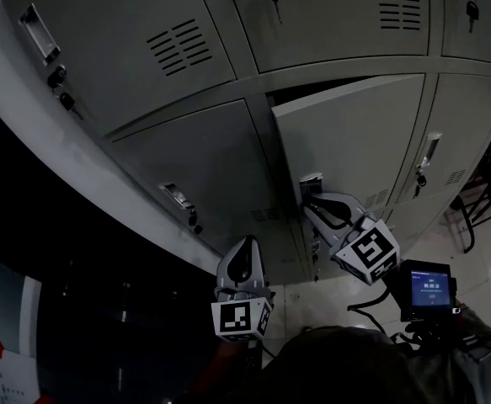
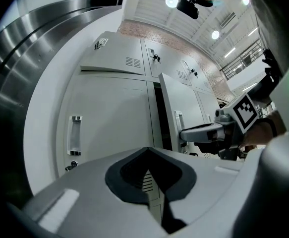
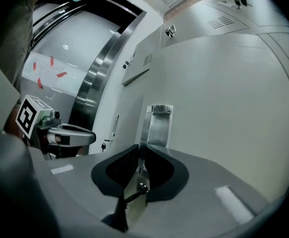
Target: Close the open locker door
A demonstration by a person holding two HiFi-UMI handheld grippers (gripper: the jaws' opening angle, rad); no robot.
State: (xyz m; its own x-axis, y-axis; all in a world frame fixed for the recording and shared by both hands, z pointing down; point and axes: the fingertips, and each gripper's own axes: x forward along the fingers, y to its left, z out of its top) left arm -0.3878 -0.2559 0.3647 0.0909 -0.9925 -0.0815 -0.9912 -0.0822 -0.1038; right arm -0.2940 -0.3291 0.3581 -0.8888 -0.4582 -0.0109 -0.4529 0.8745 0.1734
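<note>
The right claw (image 1: 309, 202) is at the handle (image 1: 311, 180) of the open locker door (image 1: 346, 133), the left claw (image 1: 245, 247) to its left.

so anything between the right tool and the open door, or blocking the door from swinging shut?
Nothing visible. The right tool is at the door's handle. The dark gap between door and frame shows nothing in it, and the left tool sits in front of the neighbouring locker, apparently outside the swing.

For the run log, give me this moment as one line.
locker door: ajar | right gripper: tips at handle, grip unclear | left gripper: shut, empty
</note>
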